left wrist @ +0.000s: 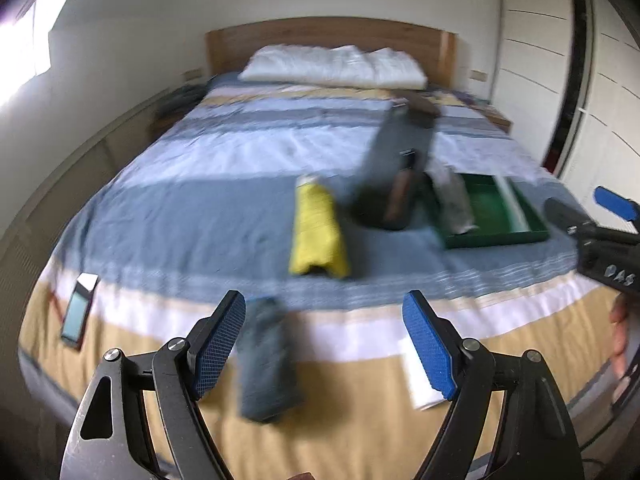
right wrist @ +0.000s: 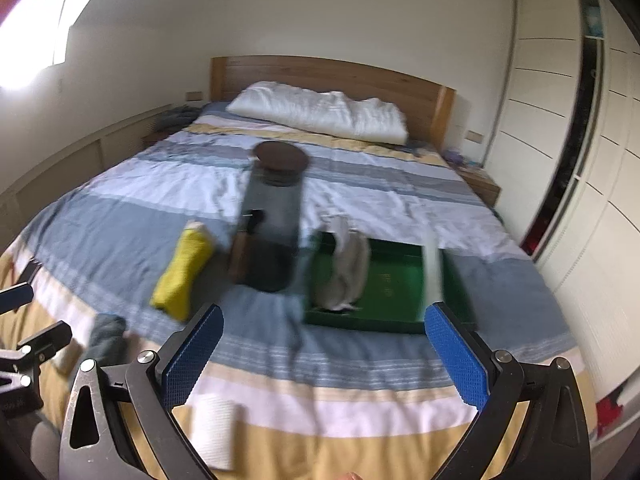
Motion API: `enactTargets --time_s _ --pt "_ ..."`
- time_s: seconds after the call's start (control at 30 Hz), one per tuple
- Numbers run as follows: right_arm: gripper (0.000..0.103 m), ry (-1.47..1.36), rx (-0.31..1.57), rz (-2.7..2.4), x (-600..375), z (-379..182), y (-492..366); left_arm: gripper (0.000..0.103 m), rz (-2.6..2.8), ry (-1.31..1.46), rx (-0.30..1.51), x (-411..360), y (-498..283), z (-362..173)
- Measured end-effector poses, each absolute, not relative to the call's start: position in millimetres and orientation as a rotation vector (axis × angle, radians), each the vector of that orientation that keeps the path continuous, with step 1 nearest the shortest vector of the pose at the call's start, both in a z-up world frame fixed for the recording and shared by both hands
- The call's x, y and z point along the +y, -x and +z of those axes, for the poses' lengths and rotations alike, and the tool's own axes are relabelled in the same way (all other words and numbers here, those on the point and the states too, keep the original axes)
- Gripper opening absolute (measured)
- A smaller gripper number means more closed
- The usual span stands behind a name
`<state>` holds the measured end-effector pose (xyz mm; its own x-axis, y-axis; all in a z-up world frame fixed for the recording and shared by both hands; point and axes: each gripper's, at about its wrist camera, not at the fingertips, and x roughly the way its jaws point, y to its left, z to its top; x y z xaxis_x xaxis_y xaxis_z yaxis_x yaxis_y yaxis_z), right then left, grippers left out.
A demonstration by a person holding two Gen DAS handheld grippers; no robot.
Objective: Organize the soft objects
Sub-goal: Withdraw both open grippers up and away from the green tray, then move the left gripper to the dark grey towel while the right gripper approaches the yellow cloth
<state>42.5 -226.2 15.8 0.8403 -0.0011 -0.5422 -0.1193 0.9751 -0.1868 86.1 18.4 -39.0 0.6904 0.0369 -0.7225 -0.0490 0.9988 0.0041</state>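
Note:
Several rolled cloths lie on the striped bed. A yellow roll [left wrist: 316,232] [right wrist: 184,268] sits mid-bed, a grey-blue roll [left wrist: 266,360] [right wrist: 106,336] near the foot, and a white folded cloth [left wrist: 420,376] [right wrist: 212,428] beside it. A green tray [left wrist: 500,236] [right wrist: 400,280] holds a grey cloth [left wrist: 452,200] [right wrist: 348,268]. My left gripper [left wrist: 324,300] [right wrist: 32,316] hangs open over the foot of the bed, the grey-blue roll below its left finger, untouched. My right gripper [right wrist: 325,312] [left wrist: 588,204] is open too, short of the tray, nothing between its pads.
A tall dark see-through jar with a brown lid [left wrist: 400,160] [right wrist: 276,216] stands between the yellow roll and the tray. A phone [left wrist: 80,308] lies at the bed's left corner. A white pillow [left wrist: 336,66] rests against the wooden headboard. Wardrobe doors [right wrist: 560,140] line the right wall.

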Motion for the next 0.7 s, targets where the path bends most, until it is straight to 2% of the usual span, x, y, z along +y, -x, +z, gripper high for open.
enactTargets --time_s 0.3,0.7 --pt "0.103 0.242 0.580 0.162 -169.5 7.8 -49.2 0.076 0.141 0.099 0.880 80.5 -67.5 -78.0" --pt "0.103 0.278 0.677 0.276 -112.1 -37.8 -119.9 0.076 0.123 0.110 0.961 85.2 -84.8 -122.2"
